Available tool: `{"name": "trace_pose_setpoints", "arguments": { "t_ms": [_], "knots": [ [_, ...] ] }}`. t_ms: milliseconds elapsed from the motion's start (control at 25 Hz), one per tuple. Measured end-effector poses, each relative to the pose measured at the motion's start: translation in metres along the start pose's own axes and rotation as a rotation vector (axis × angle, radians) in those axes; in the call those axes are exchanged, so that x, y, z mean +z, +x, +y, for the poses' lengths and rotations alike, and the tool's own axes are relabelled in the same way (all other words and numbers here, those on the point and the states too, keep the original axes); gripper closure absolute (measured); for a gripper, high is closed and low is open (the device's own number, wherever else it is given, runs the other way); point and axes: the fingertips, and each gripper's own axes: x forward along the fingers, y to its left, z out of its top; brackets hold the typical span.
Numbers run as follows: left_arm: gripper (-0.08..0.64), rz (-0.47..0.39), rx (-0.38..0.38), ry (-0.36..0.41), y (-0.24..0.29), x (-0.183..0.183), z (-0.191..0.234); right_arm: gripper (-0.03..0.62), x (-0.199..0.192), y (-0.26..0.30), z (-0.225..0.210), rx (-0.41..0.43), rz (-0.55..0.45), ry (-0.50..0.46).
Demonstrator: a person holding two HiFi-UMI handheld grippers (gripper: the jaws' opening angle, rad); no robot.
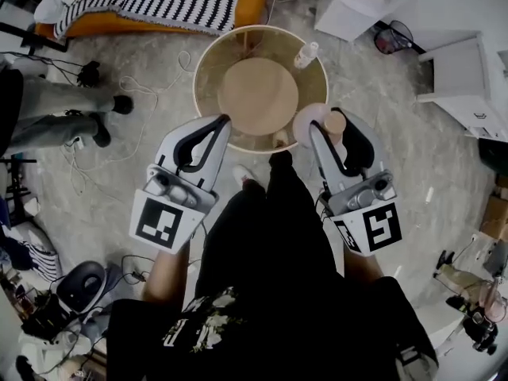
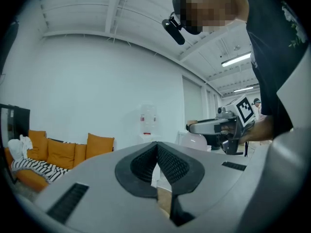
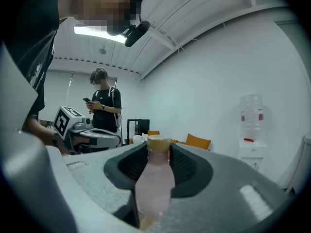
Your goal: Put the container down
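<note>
The container is a pale pink bottle (image 3: pixel 154 178) with a tan cap, and my right gripper (image 3: pixel 158 147) is shut on it, pads against its sides. In the head view the pink bottle (image 1: pixel 309 124) hangs over the near right rim of the round glass-topped table (image 1: pixel 208 54), held by the right gripper (image 1: pixel 337 129). My left gripper (image 1: pixel 222 121) hovers at the table's near left edge. Its jaws are shut, tips touching, with nothing between them (image 2: pixel 156 147). From the left gripper view the right gripper (image 2: pixel 214 126) and bottle (image 2: pixel 194 141) show off to the right.
A small clear bottle (image 1: pixel 305 54) stands on the table's far right. An orange sofa with a striped blanket (image 1: pixel 159 2) lies beyond it. White furniture (image 1: pixel 464 78) is at the right, cables (image 1: pixel 135 86) at the left. A person (image 3: pixel 103 106) stands nearby with a phone.
</note>
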Motion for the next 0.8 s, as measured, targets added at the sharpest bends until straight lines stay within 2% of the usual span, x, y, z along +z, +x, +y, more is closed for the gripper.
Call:
{"name": "trace_pose_setpoints", "arguments": {
  "t_ms": [560, 800],
  "knots": [
    [0.546, 0.020, 0.130, 0.011, 0.068, 0.025, 0.046, 0.457, -0.001, 0.078, -0.054, 0.203, 0.011, -0.019],
    [0.546, 0.077, 0.215, -0.018, 0.097, 0.016, 0.060, 0.457, -0.013, 0.106, -0.082, 0.307, 0.027, -0.023]
  ]
}}
